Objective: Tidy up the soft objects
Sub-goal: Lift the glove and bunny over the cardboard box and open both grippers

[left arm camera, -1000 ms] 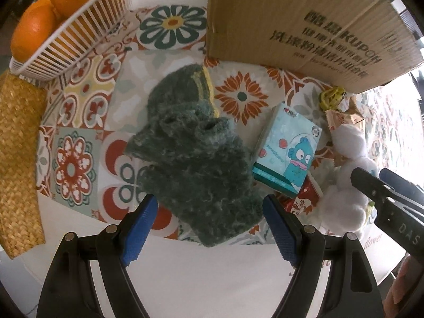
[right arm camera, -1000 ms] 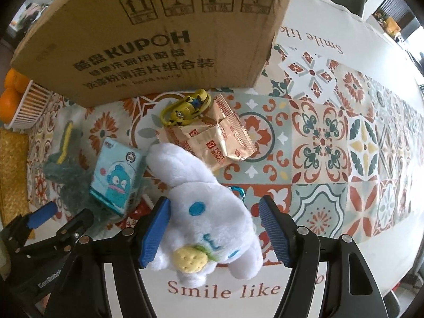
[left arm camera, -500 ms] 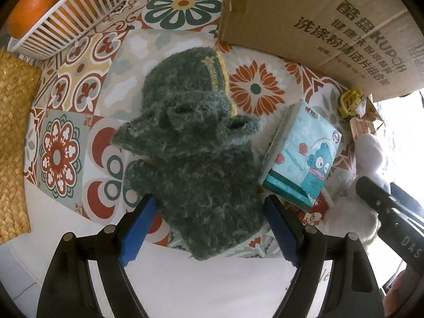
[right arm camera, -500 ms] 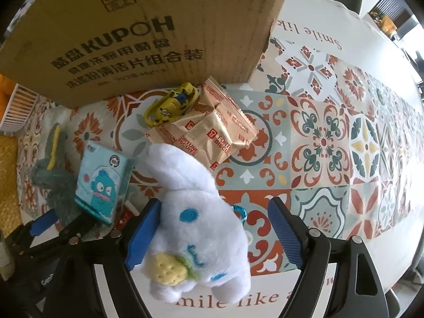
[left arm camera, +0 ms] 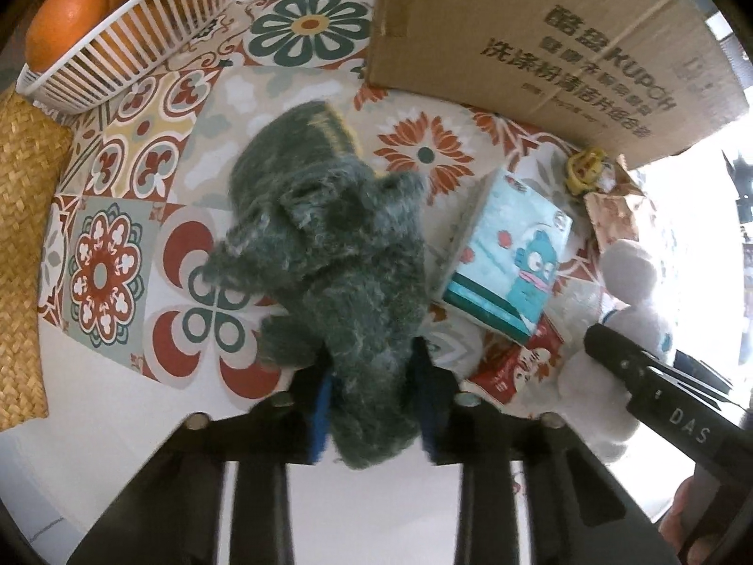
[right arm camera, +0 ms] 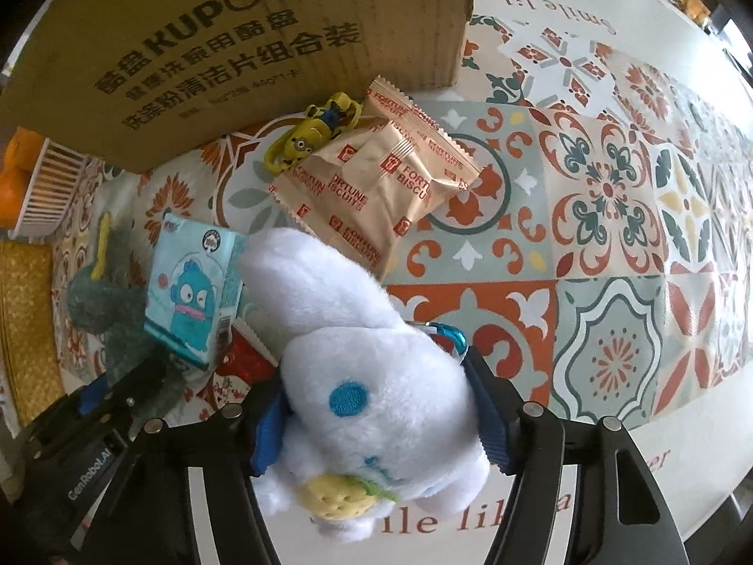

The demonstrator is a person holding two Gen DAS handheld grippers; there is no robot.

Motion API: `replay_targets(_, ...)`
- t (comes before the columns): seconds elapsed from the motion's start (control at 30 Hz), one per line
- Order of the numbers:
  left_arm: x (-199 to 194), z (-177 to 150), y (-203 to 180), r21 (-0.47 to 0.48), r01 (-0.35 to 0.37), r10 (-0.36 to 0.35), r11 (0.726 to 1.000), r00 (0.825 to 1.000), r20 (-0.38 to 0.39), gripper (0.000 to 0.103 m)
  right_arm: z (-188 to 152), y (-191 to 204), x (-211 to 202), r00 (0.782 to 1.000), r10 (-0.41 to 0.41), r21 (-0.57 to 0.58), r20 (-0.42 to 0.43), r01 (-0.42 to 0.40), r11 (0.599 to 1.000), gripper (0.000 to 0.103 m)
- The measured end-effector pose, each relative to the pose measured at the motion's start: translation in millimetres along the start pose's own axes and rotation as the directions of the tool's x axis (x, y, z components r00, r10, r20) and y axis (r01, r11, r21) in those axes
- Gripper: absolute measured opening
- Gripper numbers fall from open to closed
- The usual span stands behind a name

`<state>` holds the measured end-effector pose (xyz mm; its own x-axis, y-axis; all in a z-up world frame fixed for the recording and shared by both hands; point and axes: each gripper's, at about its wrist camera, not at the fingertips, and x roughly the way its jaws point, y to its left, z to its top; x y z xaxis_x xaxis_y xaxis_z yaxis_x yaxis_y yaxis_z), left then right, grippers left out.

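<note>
A fuzzy dark green sock bundle (left arm camera: 324, 254) with a yellow stripe lies on the patterned tablecloth. My left gripper (left arm camera: 372, 400) is shut on its near end, blue pads pressed into the fluff. A white plush dog (right arm camera: 372, 376) with a blue spot and a yellow cookie lies at the table's front. My right gripper (right arm camera: 381, 419) is shut on its body. The plush also shows at the right of the left wrist view (left arm camera: 626, 282), and the sock bundle at the left of the right wrist view (right arm camera: 108, 301).
A large cardboard box (right arm camera: 226, 37) stands at the back. A blue tissue pack (left arm camera: 508, 263), red packet (left arm camera: 513, 362), biscuit packets (right arm camera: 381, 179) and a yellow minion keyring (right arm camera: 310, 136) lie between. A white basket of oranges (left arm camera: 122, 23) and a woven mat (left arm camera: 23, 235) are left.
Both grippers have closed: the left onto the sock bundle, the right onto the white plush. Both also moved forward a little.
</note>
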<state>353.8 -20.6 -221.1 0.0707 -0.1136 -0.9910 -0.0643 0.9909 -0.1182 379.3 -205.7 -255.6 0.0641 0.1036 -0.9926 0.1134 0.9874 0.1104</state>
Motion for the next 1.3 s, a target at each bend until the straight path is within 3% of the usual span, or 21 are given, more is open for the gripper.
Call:
replay_targets(0.5, -55.6, -35.3, 3.9, 0.069, 0.017, -0.024, 0.997, 0.994, 0.107, 0.024, -47.7, 7.8, -57.9, 0.994, 0.008, -0.087, 0.105, 0.001, 0.996, 0.065)
replay_targets(0.77, -94.8, -38.7, 3.5, 0.107, 0.031, -0.050, 0.994, 0.982, 0.182, 0.024, -43.0, 17.5, -95.2, 0.981, 0.026, -0.123, 0.190, -0.002, 0.992, 0.065)
replay_targets(1.0, -121.5, -28.7, -8.7, 0.146, 0.047, -0.083, 0.988, 0.965, 0.249, 0.024, -38.8, 18.4, -126.6, 0.960, 0.057, -0.148, 0.276, -0.016, 0.989, 0.065)
replay_targets(1.3, -163.1, -17.1, -27.1, 0.218, 0.036, -0.114, 0.975, 0.927, 0.357, 0.024, -31.2, 16.4, -169.9, 0.918, 0.098, -0.155, 0.384, -0.040, 0.987, 0.065)
